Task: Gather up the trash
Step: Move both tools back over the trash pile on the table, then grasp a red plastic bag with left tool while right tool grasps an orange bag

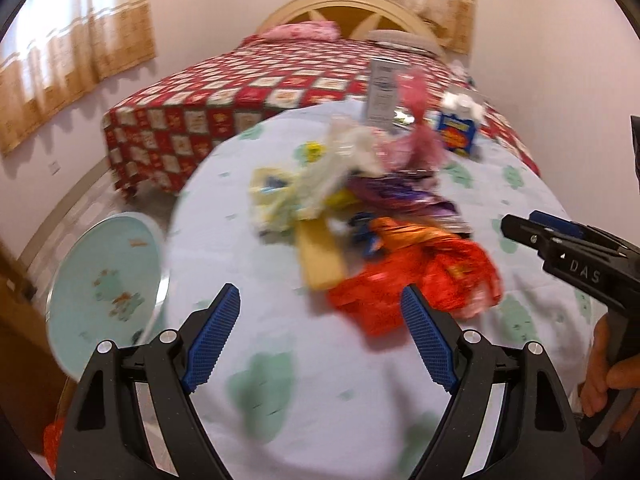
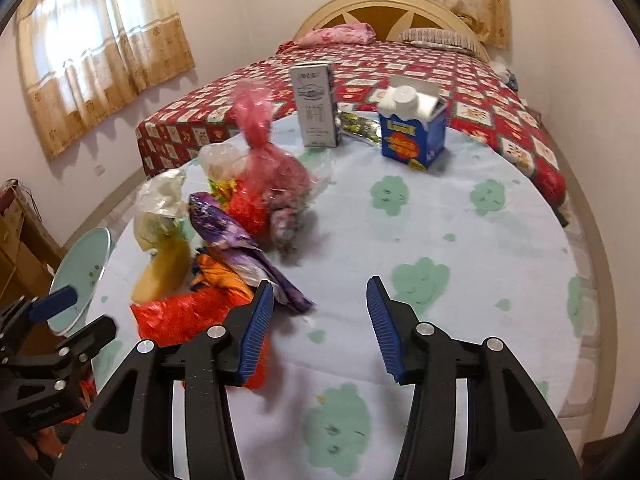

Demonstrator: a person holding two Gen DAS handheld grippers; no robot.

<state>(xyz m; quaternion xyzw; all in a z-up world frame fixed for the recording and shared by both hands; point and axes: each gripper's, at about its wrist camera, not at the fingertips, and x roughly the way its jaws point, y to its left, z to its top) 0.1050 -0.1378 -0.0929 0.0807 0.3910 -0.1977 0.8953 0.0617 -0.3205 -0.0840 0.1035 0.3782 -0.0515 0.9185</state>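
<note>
Bedroom setting, red patchwork bed (image 2: 400,68) behind, and up front a round desk (image 2: 460,240) under a pale cloth with green blotches. Trash sits heaped on the desk's left half: a red crinkly bag (image 1: 420,280) nearest, a purple foil wrapper (image 2: 236,240) lying on the heap, a knotted pink bag (image 2: 264,152) standing tall, and a yellow flat packet (image 1: 320,256). Further back, a grey carton (image 2: 316,104) and a blue carton (image 2: 412,136) stand upright, well apart from the heap.

Both tools hover empty. The left hand-held gripper (image 1: 320,336) has its jaws spread wide just short of the red bag; the right hand-held gripper (image 2: 320,328) is spread too, its left finger beside the purple wrapper.

Risks now: thin film can slip from a pinch, or one pull could drag the tangled heap along and scatter it. The light-blue stool (image 1: 108,280) just beside the desk edge marks where pieces could tumble off. The two tools are near each other and could collide. The left view is blurred, so details stay uncertain.
</note>
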